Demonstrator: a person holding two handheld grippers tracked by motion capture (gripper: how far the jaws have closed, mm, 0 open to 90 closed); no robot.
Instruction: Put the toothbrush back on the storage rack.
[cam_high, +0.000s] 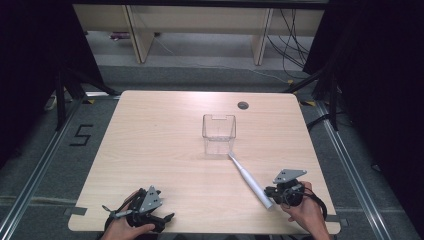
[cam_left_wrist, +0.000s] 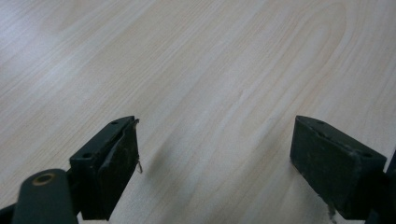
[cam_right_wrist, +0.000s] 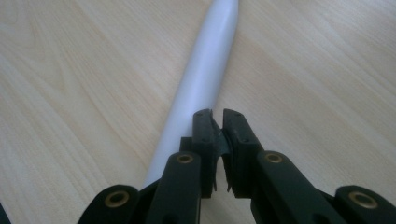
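A white electric toothbrush (cam_high: 250, 181) lies flat on the wooden table (cam_high: 150, 145). Its head touches the front of a clear plastic container (cam_high: 219, 135) standing at the table's middle. My right gripper (cam_high: 270, 192) rests at the thick end of the handle, near the front right edge. In the right gripper view its jaws (cam_right_wrist: 218, 119) are shut against each other with nothing between them, and the toothbrush handle (cam_right_wrist: 201, 84) runs just to their left. My left gripper (cam_high: 167, 219) sits at the front left, open (cam_left_wrist: 215, 154) over bare wood.
A round cable hole (cam_high: 243, 105) sits near the table's far edge. Beyond the table are wooden furniture legs (cam_high: 140, 40) and loose cables (cam_high: 292, 40) on the floor. Dark curtains flank both sides.
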